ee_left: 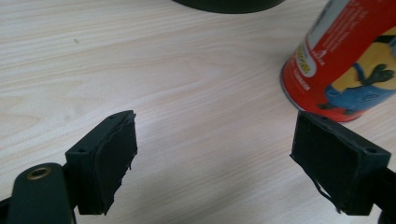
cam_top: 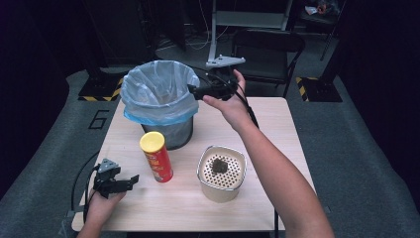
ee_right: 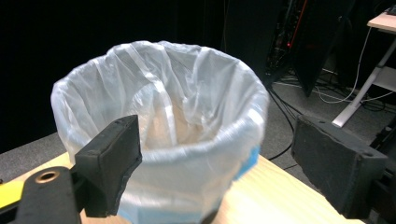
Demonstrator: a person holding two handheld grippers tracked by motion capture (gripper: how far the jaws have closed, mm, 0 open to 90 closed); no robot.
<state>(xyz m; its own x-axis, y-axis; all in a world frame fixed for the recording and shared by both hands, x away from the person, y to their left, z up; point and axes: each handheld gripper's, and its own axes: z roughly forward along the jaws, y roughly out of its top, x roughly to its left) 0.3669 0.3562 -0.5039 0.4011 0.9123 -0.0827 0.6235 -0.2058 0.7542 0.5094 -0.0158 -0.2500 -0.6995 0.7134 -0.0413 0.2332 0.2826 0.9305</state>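
Observation:
A mesh waste bin point(cam_top: 158, 94) lined with a pale plastic bag stands at the table's far left. My right gripper point(cam_top: 192, 90) hovers level at the bin's right rim, pointing left at it. In the right gripper view its jaws point(ee_right: 215, 163) stand open and empty, with the bag-lined bin point(ee_right: 177, 116) just beyond them. My left gripper point(cam_top: 132, 179) rests low near the front left edge, open and empty. A red chips can point(cam_top: 156, 156) with a yellow lid stands upright just right of it. In the left gripper view the can point(ee_left: 345, 60) is beyond the right jaw, apart from it.
A beige perforated container point(cam_top: 221, 173) with a dark lump point(cam_top: 220, 165) on top stands front centre, under my right forearm. The wooden table point(cam_top: 277, 129) has bare room at its right. A black chair point(cam_top: 267, 49) and a metal stand are behind the table.

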